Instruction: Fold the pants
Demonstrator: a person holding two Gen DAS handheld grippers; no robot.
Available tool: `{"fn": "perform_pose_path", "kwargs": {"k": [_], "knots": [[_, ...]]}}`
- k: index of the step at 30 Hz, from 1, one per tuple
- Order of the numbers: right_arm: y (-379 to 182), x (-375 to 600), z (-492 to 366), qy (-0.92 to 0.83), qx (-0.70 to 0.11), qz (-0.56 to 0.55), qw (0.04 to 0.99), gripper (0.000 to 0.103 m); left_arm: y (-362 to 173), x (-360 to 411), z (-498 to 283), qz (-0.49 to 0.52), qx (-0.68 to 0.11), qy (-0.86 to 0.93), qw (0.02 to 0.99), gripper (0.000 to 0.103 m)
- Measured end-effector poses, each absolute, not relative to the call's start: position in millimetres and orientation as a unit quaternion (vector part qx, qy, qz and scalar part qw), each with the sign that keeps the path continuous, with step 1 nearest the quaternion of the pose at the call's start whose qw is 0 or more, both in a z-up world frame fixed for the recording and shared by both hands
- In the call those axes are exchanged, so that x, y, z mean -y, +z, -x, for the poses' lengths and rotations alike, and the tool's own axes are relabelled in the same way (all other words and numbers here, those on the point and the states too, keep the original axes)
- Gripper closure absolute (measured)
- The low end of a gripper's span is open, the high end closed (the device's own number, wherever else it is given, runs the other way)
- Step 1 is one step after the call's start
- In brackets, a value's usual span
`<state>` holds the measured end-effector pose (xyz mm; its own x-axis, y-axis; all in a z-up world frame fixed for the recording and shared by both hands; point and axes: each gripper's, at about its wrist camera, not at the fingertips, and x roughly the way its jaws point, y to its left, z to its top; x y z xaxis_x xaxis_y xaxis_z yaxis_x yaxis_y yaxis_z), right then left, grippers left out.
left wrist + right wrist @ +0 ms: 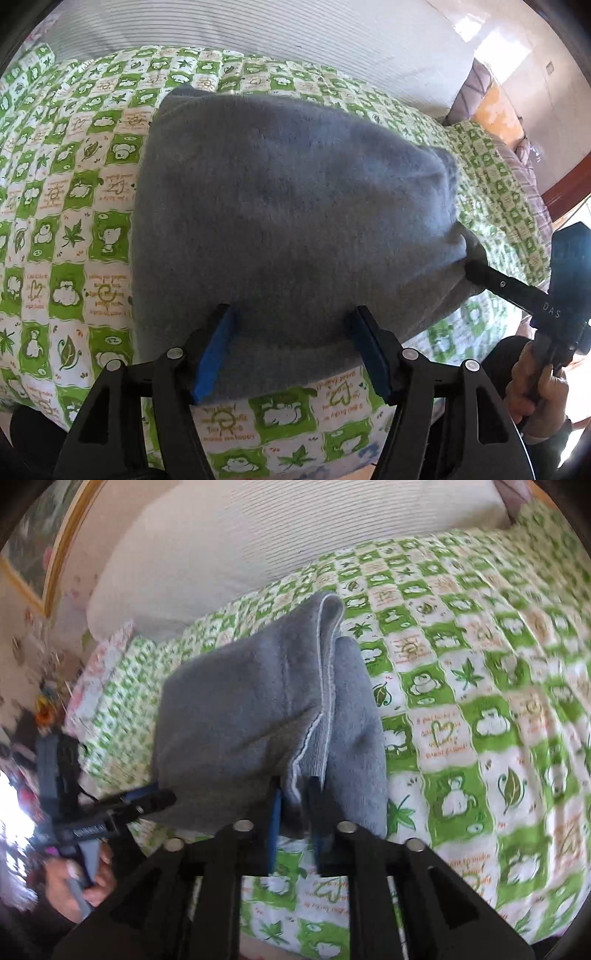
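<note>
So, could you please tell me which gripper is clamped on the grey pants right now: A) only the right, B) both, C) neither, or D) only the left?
A: the right gripper pinches the grey pants, while the left gripper stands open around the fabric.

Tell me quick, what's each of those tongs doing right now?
Left tongs: open, straddling the near edge of the gray pants, not pinching.
Right tongs: shut on the gray pants' corner.

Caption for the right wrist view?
Right tongs shut on the folded grey pants, over a green-checked quilt.
</note>
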<state>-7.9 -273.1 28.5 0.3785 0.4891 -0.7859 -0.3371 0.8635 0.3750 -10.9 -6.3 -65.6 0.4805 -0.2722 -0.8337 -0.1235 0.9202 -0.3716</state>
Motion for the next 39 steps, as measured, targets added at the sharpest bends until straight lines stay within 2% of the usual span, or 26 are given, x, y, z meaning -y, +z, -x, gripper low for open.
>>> {"fn": "perform_pose_path", "kwargs": {"k": [2, 8, 11, 18, 23, 24, 27, 32, 34, 36, 37, 39], "knots": [[41, 276, 9, 0.241, -0.487, -0.078, 0.836, 0.07, -55, -3, 10, 0.209, -0.499, -0.047, 0.839, 0.036], [88, 270, 10, 0.262, -0.418, -0.087, 0.866, 0.07, -32, -21, -6, 0.204, -0.474, -0.028, 0.856, 0.036], [93, 249, -1, 0.278, -0.414, -0.085, 0.863, 0.07, -29, -25, -24, 0.205, -0.472, -0.027, 0.857, 0.036], [61, 209, -26, 0.287, -0.45, -0.05, 0.844, 0.07, -41, -26, -68, 0.205, -0.489, -0.022, 0.848, 0.036], [36, 218, -25, 0.245, -0.465, -0.002, 0.851, 0.07, -60, -28, -99, 0.2, -0.516, -0.002, 0.833, 0.036], [30, 223, -25, 0.233, -0.467, 0.012, 0.853, 0.073, -64, -28, -104, 0.201, -0.519, -0.001, 0.831, 0.036], [14, 239, -26, 0.24, -0.469, -0.017, 0.85, 0.073, -76, -24, -113, 0.19, -0.531, 0.008, 0.826, 0.033], [28, 241, -24, 0.246, -0.468, -0.041, 0.848, 0.069, -63, -29, -93, 0.203, -0.516, -0.005, 0.832, 0.033], [37, 248, -21, 0.246, -0.462, -0.06, 0.85, 0.063, -57, -34, -80, 0.21, -0.512, -0.006, 0.833, 0.033], [45, 255, -20, 0.232, -0.453, -0.06, 0.859, 0.033, -53, -43, -60, 0.218, -0.505, -0.003, 0.835, 0.033], [48, 258, -19, 0.226, -0.448, -0.058, 0.863, 0.028, -52, -45, -56, 0.221, -0.503, -0.001, 0.836, 0.033], [50, 266, -19, 0.219, -0.444, -0.057, 0.867, 0.026, -52, -55, -39, 0.23, -0.497, 0.006, 0.837, 0.032]]}}
